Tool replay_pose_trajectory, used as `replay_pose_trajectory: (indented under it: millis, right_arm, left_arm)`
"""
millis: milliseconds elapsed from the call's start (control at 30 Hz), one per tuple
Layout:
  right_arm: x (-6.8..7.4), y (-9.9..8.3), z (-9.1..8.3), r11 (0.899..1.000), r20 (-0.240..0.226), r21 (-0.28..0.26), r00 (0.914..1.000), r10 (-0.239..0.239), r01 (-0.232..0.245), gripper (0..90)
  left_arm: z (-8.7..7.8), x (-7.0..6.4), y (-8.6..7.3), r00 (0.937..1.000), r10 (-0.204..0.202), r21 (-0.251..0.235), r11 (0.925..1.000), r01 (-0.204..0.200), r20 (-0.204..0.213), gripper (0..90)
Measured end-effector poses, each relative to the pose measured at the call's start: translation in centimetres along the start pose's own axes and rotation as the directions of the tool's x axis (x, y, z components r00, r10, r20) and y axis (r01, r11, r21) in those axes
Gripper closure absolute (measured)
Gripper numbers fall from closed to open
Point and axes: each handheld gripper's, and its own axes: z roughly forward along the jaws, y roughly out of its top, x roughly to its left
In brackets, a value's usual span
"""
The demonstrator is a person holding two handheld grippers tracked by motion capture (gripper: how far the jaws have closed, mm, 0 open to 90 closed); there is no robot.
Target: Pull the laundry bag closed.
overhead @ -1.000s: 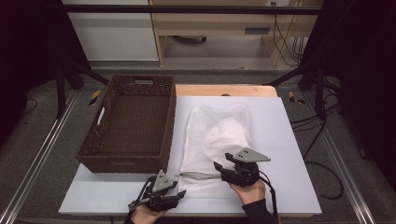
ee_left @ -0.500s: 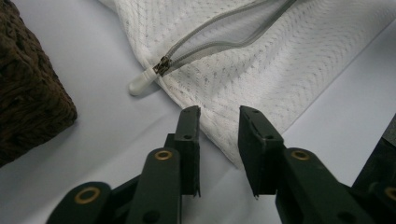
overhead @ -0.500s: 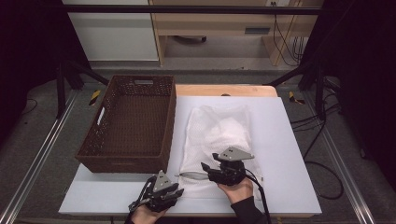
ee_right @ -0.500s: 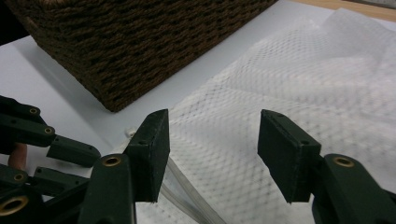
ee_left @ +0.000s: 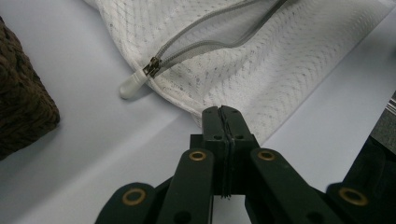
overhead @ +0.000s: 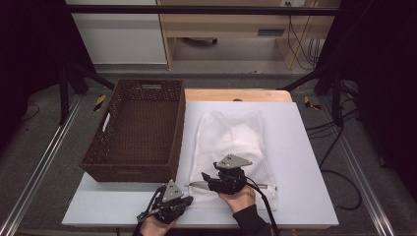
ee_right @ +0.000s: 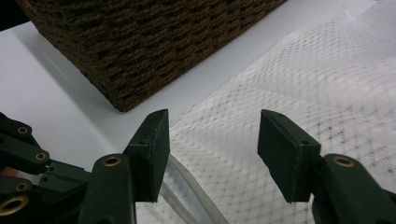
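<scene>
A white mesh laundry bag (overhead: 231,142) lies flat on the white table, its grey zipper (ee_left: 210,42) running along the near edge and partly open. The zipper's white pull tab (ee_left: 133,86) rests on the table at the bag's near left corner. My left gripper (overhead: 187,200) (ee_left: 223,114) is shut, its tips pinched at the bag's near edge just right of the tab. My right gripper (overhead: 206,179) (ee_right: 212,149) is open and hovers low over the mesh by the zipper (ee_right: 180,191), pointing left toward the basket.
A brown wicker basket (overhead: 135,125) stands left of the bag, its near corner (ee_right: 126,88) close ahead of the right jaws. Bare white table (overhead: 300,162) extends right of the bag. Cables trail off the near edge.
My right gripper has moved left across the bag's near end toward the zipper's left end. The left gripper has stayed put.
</scene>
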Motion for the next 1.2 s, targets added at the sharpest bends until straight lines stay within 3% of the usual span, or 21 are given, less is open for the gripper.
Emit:
replay_pose_trajectory:
  millis: [167, 400, 600, 733, 867, 1033, 1200]
  right_arm:
    - [0.2, 0.0, 0.5, 1.000, -0.009, 0.005, 1.0000, 0.002, -0.002, 43.9]
    - [0.8, 0.2, 2.1, 0.999, -0.016, 0.030, 0.9998, 0.015, -0.014, 47.0]
    - [0.9, 0.1, 2.4, 0.999, -0.008, 0.040, 0.9999, 0.010, -0.010, 47.1]
    - [0.8, 0.2, 2.0, 0.999, -0.018, 0.028, 0.9997, 0.015, -0.014, 47.1]
    - [1.0, 0.2, 2.1, 0.999, -0.024, 0.031, 0.9997, 0.009, -0.008, 48.2]
    - [1.3, 0.2, 2.4, 0.999, -0.037, 0.036, 0.9992, 0.010, -0.009, 49.8]
    - [2.1, 0.4, 3.2, 0.998, -0.062, 0.060, 0.9981, 0.002, 0.002, 54.1]
  left_arm:
    - [-0.2, 0.3, 0.1, 1.0000, -0.004, -0.002, 1.0000, 0.004, -0.003, 88.7]
    - [-0.5, 0.7, 0.1, 0.9988, 0.031, 0.004, 0.9995, -0.031, -0.038, 88.7]
    - [-0.5, 0.8, 0.1, 0.9998, 0.020, -0.022, 0.9995, -0.020, -0.007, 87.5]
    - [0.0, 0.5, 0.0, 0.9999, 0.017, -0.028, 0.9995, -0.017, 0.000, 74.0]
    - [0.3, 0.0, -0.1, 0.9999, 0.015, -0.036, 0.9993, -0.015, -0.004, 68.9]
    - [0.4, 0.0, 0.0, 0.9985, -0.006, -0.025, 0.9997, 0.005, -0.055, 82.3]
    - [0.1, 0.2, -0.1, 0.9988, 0.004, -0.018, 0.9998, -0.005, -0.048, 88.0]
